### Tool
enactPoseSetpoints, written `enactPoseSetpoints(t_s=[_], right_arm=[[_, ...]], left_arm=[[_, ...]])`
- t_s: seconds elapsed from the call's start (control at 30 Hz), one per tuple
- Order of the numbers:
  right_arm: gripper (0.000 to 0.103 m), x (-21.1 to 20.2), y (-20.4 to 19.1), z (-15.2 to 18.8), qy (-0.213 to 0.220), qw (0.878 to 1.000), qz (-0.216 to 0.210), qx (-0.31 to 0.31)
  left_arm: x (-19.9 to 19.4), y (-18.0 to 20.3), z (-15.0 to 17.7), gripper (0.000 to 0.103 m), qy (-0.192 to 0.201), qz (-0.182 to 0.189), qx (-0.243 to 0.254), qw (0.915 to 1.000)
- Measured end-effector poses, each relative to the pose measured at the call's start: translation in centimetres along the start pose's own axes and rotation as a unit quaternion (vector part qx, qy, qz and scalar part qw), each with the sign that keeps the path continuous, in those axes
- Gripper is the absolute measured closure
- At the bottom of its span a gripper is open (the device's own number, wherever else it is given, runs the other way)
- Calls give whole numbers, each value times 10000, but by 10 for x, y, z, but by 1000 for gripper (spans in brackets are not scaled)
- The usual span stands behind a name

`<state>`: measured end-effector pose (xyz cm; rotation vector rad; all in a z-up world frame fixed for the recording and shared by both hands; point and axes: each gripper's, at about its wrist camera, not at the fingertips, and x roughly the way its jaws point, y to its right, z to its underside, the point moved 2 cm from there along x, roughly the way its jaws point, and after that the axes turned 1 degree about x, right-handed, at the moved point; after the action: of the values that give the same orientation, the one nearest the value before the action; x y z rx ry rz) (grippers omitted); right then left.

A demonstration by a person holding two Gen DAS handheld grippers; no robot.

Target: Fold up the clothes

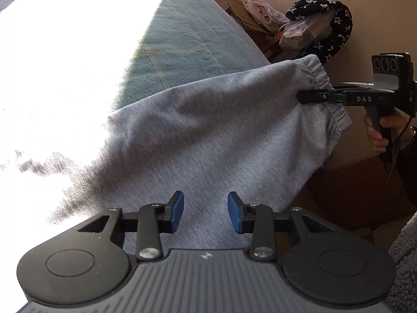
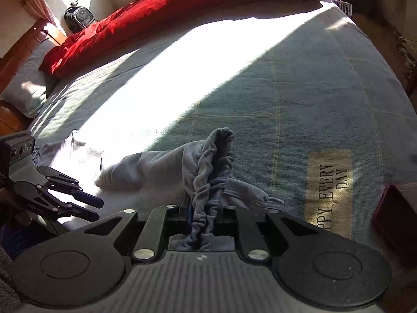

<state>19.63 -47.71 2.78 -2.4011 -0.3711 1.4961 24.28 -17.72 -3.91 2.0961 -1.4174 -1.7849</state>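
Setting: a bed [image 2: 299,83] covered by a blue-green spread, with a broad band of bright sunlight across it
Garment: grey sweatpants [image 1: 208,130] lie on the bed, one end lifted off it; the part in the sunlight is washed out and hard to read
Waistband: the gathered elastic waistband [image 2: 208,182] is the raised end, bunched into folds
Right tongs [image 2: 202,221]: clenched on the waistband, which stands up between the jaws; in the left wrist view these tongs [image 1: 312,97] reach in sideways and pinch the waistband edge
Right hand [image 1: 380,133]: wraps the handle of the right tongs, beyond the waistband end of the sweatpants
Left tongs [image 1: 206,212]: released, blue pads [image 1: 177,211] apart with nothing between them, over the grey cloth of the sweatpants near their other end
Red duvet [image 2: 182,5]: heaped at the far side of the bed from the sweatpants
Label [image 2: 328,190]: a pale patch printed with words ending "EVERY DAY", on the spread just beside the sweatpants
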Motion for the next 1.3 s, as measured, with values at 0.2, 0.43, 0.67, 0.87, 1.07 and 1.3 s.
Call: enactPoseSetpoints(t_s=[0.2, 0.43, 0.67, 0.87, 1.07, 1.3], right_arm=[[88, 43, 30, 24, -343, 9984, 27, 445], [77, 76, 54, 47, -584, 9938, 271, 904], [84, 48, 49, 34, 134, 9976, 240, 634], [70, 65, 60, 36, -162, 9954, 772, 538], [51, 50, 67, 37, 157, 9912, 1127, 674], [52, 40, 38, 15, 364, 9969, 701, 51]], left_arm=[[7, 0, 0, 67, -57, -18, -29, 10000], [12, -2, 2, 67, -179, -120, -23, 9998], [17, 2, -4, 67, -156, -77, 77, 9998], [26, 7, -7, 67, -190, -113, 167, 9996], [30, 9, -4, 67, -314, -518, 574, 9965], [35, 17, -18, 67, -51, -917, 1229, 9882]])
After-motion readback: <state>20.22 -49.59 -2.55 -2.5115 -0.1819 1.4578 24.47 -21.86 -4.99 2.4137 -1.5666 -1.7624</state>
